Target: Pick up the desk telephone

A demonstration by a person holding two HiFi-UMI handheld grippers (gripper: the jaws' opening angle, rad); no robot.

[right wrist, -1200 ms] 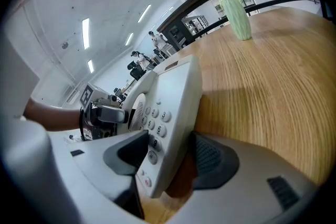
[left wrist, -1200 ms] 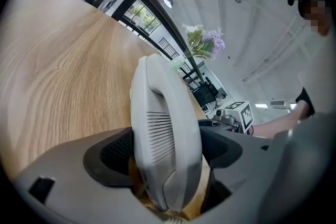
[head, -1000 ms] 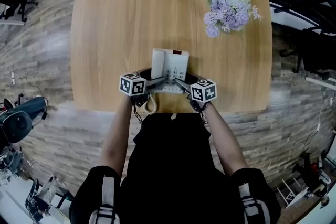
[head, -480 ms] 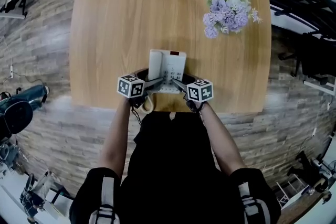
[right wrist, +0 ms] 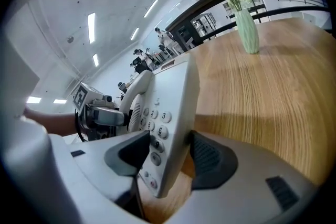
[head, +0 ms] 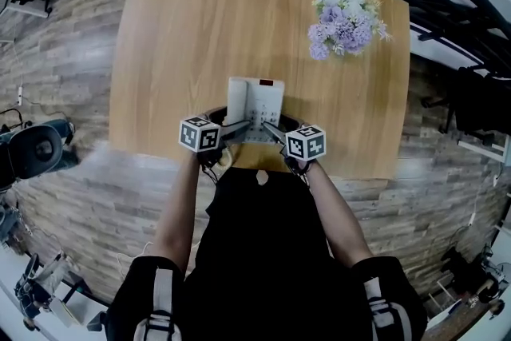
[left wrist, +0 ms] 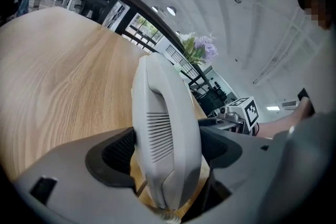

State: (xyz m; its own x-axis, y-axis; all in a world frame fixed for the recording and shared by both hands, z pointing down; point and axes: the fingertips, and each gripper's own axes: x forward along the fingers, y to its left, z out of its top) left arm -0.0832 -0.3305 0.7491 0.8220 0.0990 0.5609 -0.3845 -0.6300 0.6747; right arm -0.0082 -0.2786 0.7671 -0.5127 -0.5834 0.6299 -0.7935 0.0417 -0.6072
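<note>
The white desk telephone [head: 257, 100] is near the front edge of the wooden table [head: 184, 36], gripped from both sides. My left gripper [head: 239, 126] is shut on its left side, where the handset [left wrist: 165, 134] lies in the cradle; both pads press the handset. My right gripper [head: 271, 128] is shut on the right edge of the telephone [right wrist: 168, 113], one pad on the keypad face, the other under the base. The near end of the phone is tilted up off the tabletop. A coiled cord [head: 226, 160] hangs below it.
A vase of purple and white flowers [head: 345, 16] stands at the table's far right, also in the right gripper view as a green vase [right wrist: 247, 29]. Wood-plank floor surrounds the table. Office chairs [head: 36, 152] and dark furniture stand at the sides.
Both grippers have risen slightly with the telephone held between them. Neither grip has changed.
</note>
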